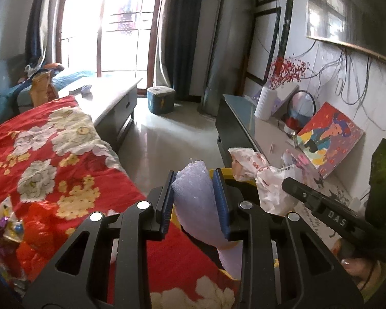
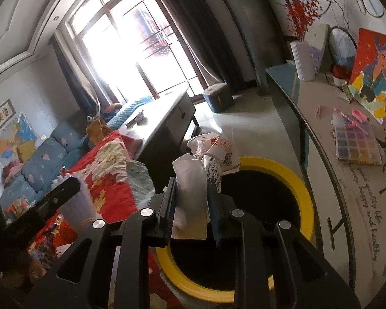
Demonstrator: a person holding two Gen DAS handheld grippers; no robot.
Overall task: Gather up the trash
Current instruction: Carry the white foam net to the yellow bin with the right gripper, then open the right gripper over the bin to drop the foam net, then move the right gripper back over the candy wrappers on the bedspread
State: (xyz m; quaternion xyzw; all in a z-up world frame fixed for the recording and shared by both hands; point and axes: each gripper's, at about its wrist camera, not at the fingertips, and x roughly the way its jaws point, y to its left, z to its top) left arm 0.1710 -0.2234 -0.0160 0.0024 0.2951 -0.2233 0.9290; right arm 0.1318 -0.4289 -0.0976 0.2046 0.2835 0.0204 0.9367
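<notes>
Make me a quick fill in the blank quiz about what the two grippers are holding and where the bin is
1. The left gripper is shut on a pale ____ foam wrap.
2. The right gripper holds a crumpled white bag above the bin with the ____ rim.
3. The cloth beside the bin is red with a ____ print.

Missing words: purple; yellow; floral

Daylight flooded through a tall grid-paned window point(image 1: 121, 25) flanked by dark blue curtains point(image 1: 182, 33), washing out the pale glossy floor point(image 1: 172, 139). A long low coffee table point(image 1: 110, 97) stood beside a blue sofa point(image 2: 38, 159), with a red floral quilt point(image 1: 51, 154) spread nearby. A small blue stool point(image 1: 160, 99) sat near the window. Along the white wall point(image 1: 329, 77), a dark-edged cabinet point(image 1: 244, 118) carried a white vase of red sprigs point(image 1: 266, 103) and a colourful painting point(image 1: 329, 139).
</notes>
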